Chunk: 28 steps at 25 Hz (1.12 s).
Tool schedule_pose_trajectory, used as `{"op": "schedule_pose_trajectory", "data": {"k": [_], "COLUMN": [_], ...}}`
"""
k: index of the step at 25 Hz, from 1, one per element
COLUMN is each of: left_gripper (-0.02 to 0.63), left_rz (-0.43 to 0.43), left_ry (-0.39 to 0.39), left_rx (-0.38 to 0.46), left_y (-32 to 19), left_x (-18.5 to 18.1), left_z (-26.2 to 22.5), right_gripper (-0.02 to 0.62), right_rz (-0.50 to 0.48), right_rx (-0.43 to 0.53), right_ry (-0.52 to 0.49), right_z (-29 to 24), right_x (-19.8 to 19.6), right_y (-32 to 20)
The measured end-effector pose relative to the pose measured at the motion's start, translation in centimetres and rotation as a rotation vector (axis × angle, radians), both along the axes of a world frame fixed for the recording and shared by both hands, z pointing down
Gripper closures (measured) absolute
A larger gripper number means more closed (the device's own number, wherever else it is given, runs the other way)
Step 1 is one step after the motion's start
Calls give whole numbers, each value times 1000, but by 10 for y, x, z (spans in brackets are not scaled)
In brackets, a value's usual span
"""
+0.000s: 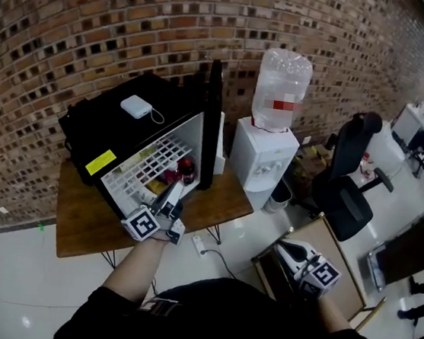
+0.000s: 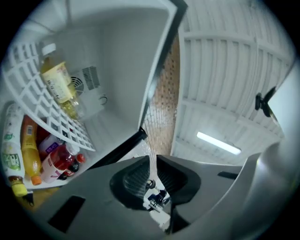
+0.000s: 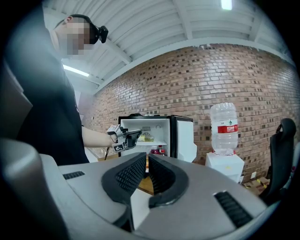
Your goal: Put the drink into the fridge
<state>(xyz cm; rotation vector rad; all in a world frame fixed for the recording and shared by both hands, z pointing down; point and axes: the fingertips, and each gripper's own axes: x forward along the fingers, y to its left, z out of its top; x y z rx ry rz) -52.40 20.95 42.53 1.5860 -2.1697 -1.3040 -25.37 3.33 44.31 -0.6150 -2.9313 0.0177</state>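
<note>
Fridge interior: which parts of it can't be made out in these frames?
- Head view: red bottle partly behind the left gripper, label too small.
- Left gripper view: leftmost bottle at the dark rim, label unreadable.
- Right gripper view: fridge too small to count bottles.

A red-brown brick wall [image 1: 138, 18] is running across the head view from nine o'clock round to one o'clock. In front of it, a wooden table [image 1: 82, 226] on thin dark legs is standing at eight o'clock. A white water dispenser [image 1: 261, 162] carrying a clear bottle [image 1: 282, 85] is standing just beside the table at one o'clock. A black office chair [image 1: 348, 185] is sitting at three o'clock. The pale glossy floor [image 1: 7, 278] is catching light at seven o'clock. Overhead, a strip light [image 2: 218, 143] is glowing on the white ribbed ceiling [image 2: 225, 70].
</note>
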Motion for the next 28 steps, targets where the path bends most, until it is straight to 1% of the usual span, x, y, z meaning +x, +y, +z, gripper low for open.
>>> {"op": "schedule_pose_trajectory", "data": {"k": [1,3,5,6,8,9,10,13,15,17,19,21,28], "left_gripper": [606,606,606,606,606,606,606,606,606,606,606,606,606], "left_rz": [39,93,150,185,264,298,324,362,396,424,446,456,451], "left_ry": [-74,-212,-321,-378,-494,-535,-557,-597,-667,-715,-726,-732,-710], "left_rx": [-33,-78,-132,-174,-271,-306,-326,-376,-448,-491,-503,-507,-510], "left_y": [-7,-16,-25,-31,-44,-48,-51,-52,-53,-55,-57,-57,-54], "left_x": [19,55,86,101,135,150,162,183,197,212,223,228,224], "left_z": [-6,-17,-21,-20,-14,-10,-7,1,11,18,22,23,20], "right_gripper": [565,565,565,565,590,591,592,595,595,595,595,595,595], "right_rz": [-3,-8,-6,-4,-4,-5,-8,-14,-8,4,20,31,22], "right_rx": [0,-8,-25,-35,-64,-79,-90,-108,-119,-122,-123,-123,-114], "right_ry": [-1,-4,-1,0,-2,-5,-9,-26,-43,-48,-39,-31,-23], "right_z": [1,2,4,5,5,5,4,3,3,7,10,12,12], "right_x": [1,3,5,6,8,10,12,14,14,15,18,21,22], "right_y": [1,3,4,4,4,4,4,4,4,3,0,-1,5]}}
